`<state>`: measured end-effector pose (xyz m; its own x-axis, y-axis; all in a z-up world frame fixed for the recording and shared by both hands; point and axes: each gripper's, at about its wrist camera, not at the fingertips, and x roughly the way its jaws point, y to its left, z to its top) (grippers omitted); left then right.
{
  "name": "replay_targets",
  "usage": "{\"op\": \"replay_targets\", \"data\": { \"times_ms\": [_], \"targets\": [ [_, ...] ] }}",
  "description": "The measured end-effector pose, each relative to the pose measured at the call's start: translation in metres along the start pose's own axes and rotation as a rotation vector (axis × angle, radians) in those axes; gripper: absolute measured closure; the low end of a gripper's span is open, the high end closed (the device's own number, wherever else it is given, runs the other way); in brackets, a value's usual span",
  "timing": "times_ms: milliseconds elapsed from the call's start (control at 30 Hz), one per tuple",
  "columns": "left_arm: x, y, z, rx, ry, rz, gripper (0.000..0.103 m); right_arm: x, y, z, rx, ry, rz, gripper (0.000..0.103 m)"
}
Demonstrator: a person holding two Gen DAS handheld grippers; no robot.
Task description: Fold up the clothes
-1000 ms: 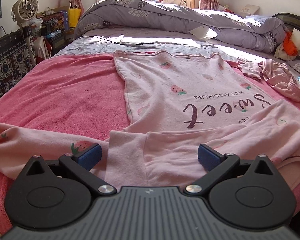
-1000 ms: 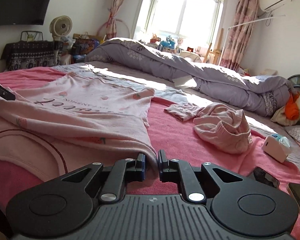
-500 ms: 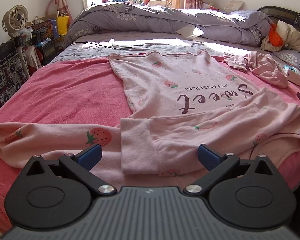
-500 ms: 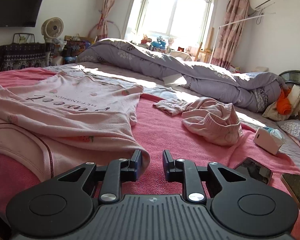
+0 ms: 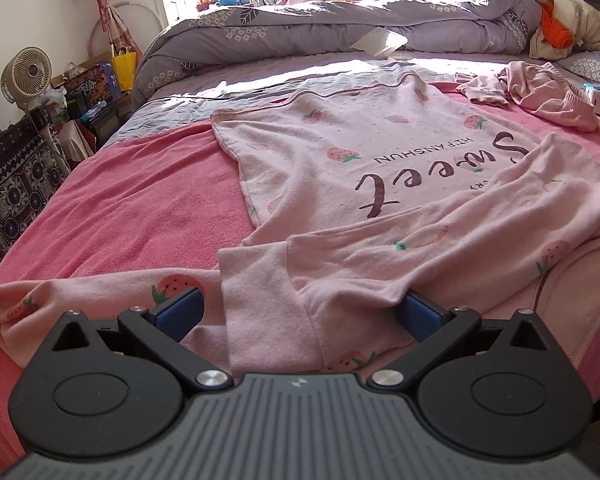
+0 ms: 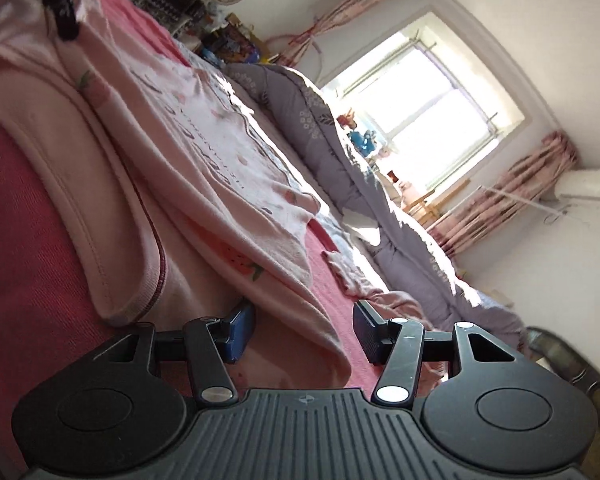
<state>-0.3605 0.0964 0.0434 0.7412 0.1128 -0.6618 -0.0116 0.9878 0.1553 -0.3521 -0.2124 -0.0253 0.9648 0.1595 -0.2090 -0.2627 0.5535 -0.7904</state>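
One garment is under work: a pale pink long-sleeved top (image 5: 372, 168) printed with strawberries and the word "Sweet", lying front-up across the pink blanket (image 5: 112, 208) on the bed. Its right sleeve (image 5: 440, 248) is already folded across the chest; the left sleeve (image 5: 100, 292) trails outward toward the bed edge.

Left claw (image 5: 300, 314): jaws stand wide apart, with the cuff end of the folded sleeve lying between them but not pressed by either blue pad. Nothing is gripped.

Right claw (image 6: 304, 330): rolled sharply to one side, jaws opening. A folded edge of the top (image 6: 300, 308) lies between the pads without being clamped.

Handling assessment: the fabric appears to be a soft, light knit, limp and quick to wrinkle. It should drape from any pinch point, drag on the towelling-like blanket, and shift its earlier fold if pulled sideways. No fragility concern.

Recommended hold: pinch through the thicker edges, namely cuff, shoulder seam or hem corner, taking all layers together. The loose left sleeve is best taken near its cuff, then lifted clear.
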Motion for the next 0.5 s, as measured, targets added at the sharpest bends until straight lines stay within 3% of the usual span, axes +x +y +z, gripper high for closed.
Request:
{"op": "replay_targets", "data": {
  "times_ms": [33, 67, 100, 200, 267, 367, 433, 500],
  "targets": [
    [-0.002, 0.001, 0.001, -0.004, -0.003, 0.004, 0.0, 0.001, 0.0, -0.001, 0.008, -0.003, -0.007, 0.068],
    [-0.004, 0.003, 0.003, -0.006, -0.009, 0.01, 0.0, 0.002, -0.002, -0.001, 0.03, 0.003, -0.009, 0.086],
    [-0.007, 0.005, 0.005, -0.009, -0.015, 0.016, 0.0, 0.002, -0.006, -0.003, 0.058, 0.012, -0.012, 0.091],
    [-0.021, 0.017, 0.019, -0.054, -0.066, 0.053, 0.0, 0.001, -0.021, -0.015, 0.15, 0.045, -0.018, 0.093],
    [-0.026, 0.028, 0.036, -0.135, -0.095, 0.034, 0.0, 0.001, -0.027, -0.025, 0.205, 0.075, 0.007, 0.093],
    [-0.017, 0.025, 0.065, -0.197, -0.09, -0.133, 0.0, 0.003, -0.023, -0.032, 0.239, 0.084, 0.018, 0.093],
    [-0.002, 0.001, 0.085, -0.156, -0.061, -0.247, 0.0, 0.002, -0.022, -0.033, 0.272, 0.06, 0.005, 0.093],
    [0.017, -0.031, 0.104, -0.1, -0.027, -0.35, 0.0, 0.003, -0.026, -0.031, 0.323, 0.041, -0.014, 0.077]
  ]
}}
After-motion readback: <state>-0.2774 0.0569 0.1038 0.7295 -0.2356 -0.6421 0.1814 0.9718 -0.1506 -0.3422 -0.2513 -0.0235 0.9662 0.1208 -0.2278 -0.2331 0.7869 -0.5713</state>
